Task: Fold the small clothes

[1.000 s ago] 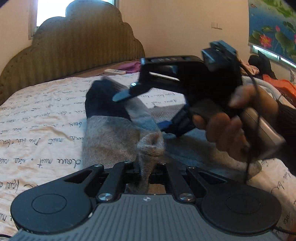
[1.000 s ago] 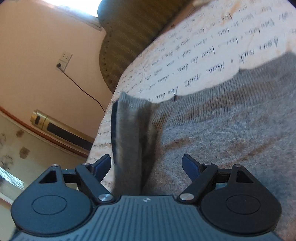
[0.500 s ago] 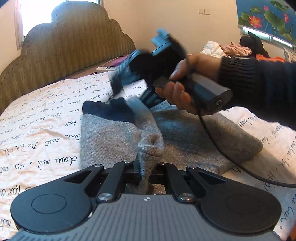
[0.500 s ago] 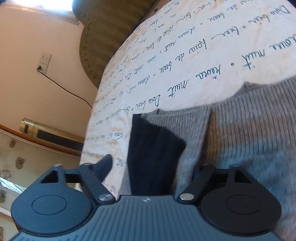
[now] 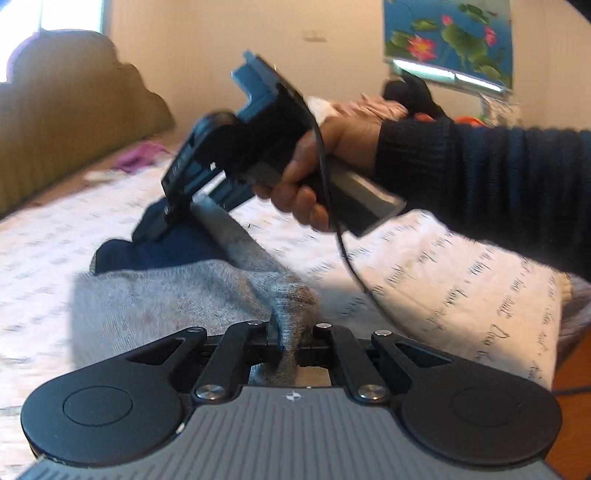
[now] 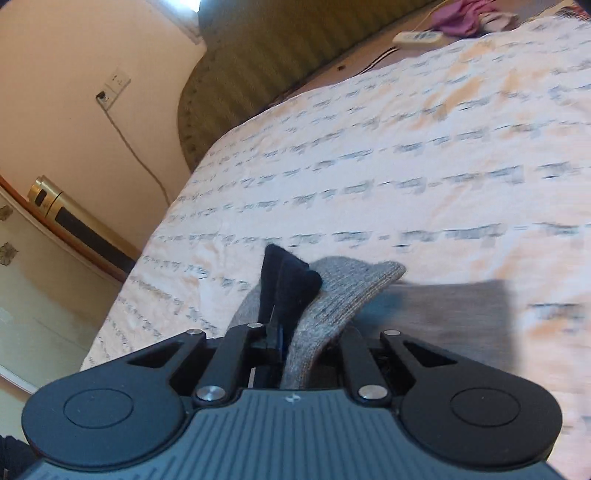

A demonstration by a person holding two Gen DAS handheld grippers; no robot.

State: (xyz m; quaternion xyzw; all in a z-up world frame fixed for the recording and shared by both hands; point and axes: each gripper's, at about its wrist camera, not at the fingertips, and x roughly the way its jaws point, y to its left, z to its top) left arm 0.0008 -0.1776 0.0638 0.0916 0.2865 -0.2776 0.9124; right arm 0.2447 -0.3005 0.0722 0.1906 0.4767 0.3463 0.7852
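left wrist view had the grey sock (image 5: 177, 295) draped over the bedspread (image 5: 461, 288) near the bed's right edge, with its navy end (image 5: 155, 251) pointing toward the headboard (image 5: 66, 122). the left gripper (image 5: 291, 343) was pinched tight on a bunched bit of the grey end, fabric squeezed between the jaws. the right gripper (image 5: 173, 218), held by the person's hand (image 5: 325, 162), was clamped on the navy end; in the right wrist view you could see navy and grey knit (image 6: 332, 299) both caught in its closing jaws (image 6: 284, 347), pads already pressing on it. so both ends looked held and the sock seemed lifted a little between them.

my take on doing this step well: keep both pinches firm and bring the navy end over toward the grey end in one smooth arc, low over the bedspread, so the loose middle doesn't twist. line up the edges before letting anything go. i'd release only once the top layer was lying flat, since knit like that probably slides and springs back. the purple cloth (image 6: 458, 14) and the power strip (image 6: 417, 37) sat up by the headboard, well apart, so no snag risk there.
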